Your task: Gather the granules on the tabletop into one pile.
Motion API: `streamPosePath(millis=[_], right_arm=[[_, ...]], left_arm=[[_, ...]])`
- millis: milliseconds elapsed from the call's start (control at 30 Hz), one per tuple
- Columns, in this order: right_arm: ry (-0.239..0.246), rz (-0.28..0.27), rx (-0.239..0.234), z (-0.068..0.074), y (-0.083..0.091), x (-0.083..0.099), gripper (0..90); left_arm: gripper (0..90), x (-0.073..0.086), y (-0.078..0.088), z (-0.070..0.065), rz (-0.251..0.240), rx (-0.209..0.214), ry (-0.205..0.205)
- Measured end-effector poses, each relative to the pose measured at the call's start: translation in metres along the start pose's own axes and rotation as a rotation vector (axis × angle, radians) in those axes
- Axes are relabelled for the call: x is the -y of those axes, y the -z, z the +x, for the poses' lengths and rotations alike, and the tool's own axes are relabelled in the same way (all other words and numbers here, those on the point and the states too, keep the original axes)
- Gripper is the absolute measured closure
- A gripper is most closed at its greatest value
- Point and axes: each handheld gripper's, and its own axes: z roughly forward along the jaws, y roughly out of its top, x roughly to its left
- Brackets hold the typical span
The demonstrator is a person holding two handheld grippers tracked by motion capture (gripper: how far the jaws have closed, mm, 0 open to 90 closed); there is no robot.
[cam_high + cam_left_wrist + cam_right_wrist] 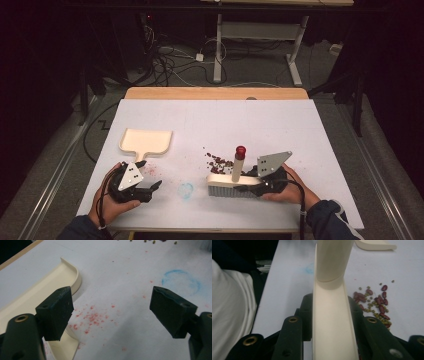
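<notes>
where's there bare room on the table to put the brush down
The far half of the white table beyond the dustpan and the beans is bare, as is the right side past the right tongs. It is crowded in the near middle: the brush, the beans, and the open left tongs by the dustpan.

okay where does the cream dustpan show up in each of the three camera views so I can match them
High view: the cream dustpan lies left of centre, just beyond the left tongs.
Left gripper view: it runs along the left edge, partly behind the left-hand jaw.
Right gripper view: its edge peeks in at the top right.
Shared landmark: the blue ring mark on the white table.
</notes>
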Motion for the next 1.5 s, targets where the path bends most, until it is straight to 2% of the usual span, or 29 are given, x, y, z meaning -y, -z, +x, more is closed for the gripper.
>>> streamPosePath(millis=[67,100,133,233,300,467,567,633,733,800,833,867,900,933,967,1000,1033,1100,1167,1200,1233,1333,1400,1500], right_arm=[[0.003,0.007,0.010,-0.009,-0.004,-0.003,67.1],[0.003,0.007,0.010,-0.009,-0.004,-0.003,67.1],[-0.004,0.003,0.009,-0.016,-0.008,-0.005,67.2],[-0.015,0.000,0.020,-0.023,-0.014,-0.008,67.1],[-0.015,-0.002,0.023,-0.024,-0.015,-0.008,67.1],[-0.020,-0.021,0.074,-0.027,-0.015,-0.015,67.5],[-0.021,-0.051,0.080,-0.027,-0.009,-0.019,67.4],[-0.026,-0.066,0.109,-0.025,-0.004,-0.021,67.4],[-0.066,-0.099,0.184,-0.021,0.010,-0.024,67.4],[-0.115,-0.111,0.270,-0.016,0.019,-0.025,67.4],[-0.115,-0.111,0.270,-0.016,0.019,-0.025,67.4],[-0.135,-0.106,0.334,-0.013,0.023,-0.025,67.4],[-0.204,-0.095,0.463,-0.004,0.028,-0.023,67.4],[-0.204,-0.095,0.463,-0.004,0.028,-0.023,67.4],[-0.230,-0.096,0.505,-0.001,0.028,-0.022,67.4],[-0.280,-0.065,0.593,0.006,0.027,-0.018,67.4],[-0.280,-0.065,0.593,0.006,0.027,-0.018,67.4],[-0.327,-0.032,0.685,0.013,0.022,-0.013,67.5],[-0.362,-0.006,0.753,0.019,0.015,-0.009,67.4],[-0.400,0.023,0.787,0.025,0.006,-0.004,67.5],[-0.400,0.023,0.787,0.025,0.006,-0.004,67.5],[-0.413,0.032,0.830,0.030,-0.008,-0.003,67.5],[-0.431,0.015,0.835,0.033,-0.016,-0.005,67.5],[-0.418,0.031,0.849,0.037,-0.031,-0.013,67.5]], left_arm=[[18.3,0.000,-0.001,0.000,0.004,0.004,-0.004],[18.3,0.000,-0.002,0.000,0.004,0.005,-0.004],[18.3,-0.001,-0.002,0.000,0.005,0.006,-0.005],[18.3,-0.001,-0.002,0.000,0.003,0.010,-0.006],[18.3,-0.001,-0.002,0.000,0.003,0.012,-0.006],[18.3,-0.001,-0.002,-0.002,0.003,0.019,-0.010],[18.3,-0.001,-0.002,-0.002,0.003,0.019,-0.012],[18.3,-0.001,-0.001,-0.002,0.002,0.018,-0.011],[18.3,-0.001,0.000,-0.002,-0.001,0.014,-0.008],[18.3,0.000,0.001,-0.002,-0.005,0.010,-0.006],[18.3,0.000,0.002,-0.002,-0.006,0.009,-0.005],[18.3,0.000,0.002,-0.002,-0.007,0.007,-0.004],[18.3,0.000,0.003,-0.002,-0.007,0.005,-0.002],[18.3,0.000,0.003,-0.002,-0.008,0.003,0.000],[18.3,0.000,0.004,-0.002,-0.008,0.002,-0.003],[18.3,0.000,0.004,-0.002,-0.009,0.001,-0.004],[18.3,0.000,0.005,-0.002,-0.007,0.000,-0.004],[18.3,0.000,0.005,-0.002,-0.006,-0.001,-0.003],[18.3,0.000,0.005,-0.002,-0.009,0.000,-0.001],[18.3,0.000,0.004,-0.002,-0.009,0.001,0.000],[18.3,0.000,0.004,-0.002,-0.010,0.002,0.000],[18.3,-0.001,0.004,-0.002,-0.014,0.005,0.000],[18.3,-0.001,0.004,-0.002,-0.014,0.007,0.000],[18.3,-0.001,0.003,-0.002,-0.014,0.013,-0.002]])
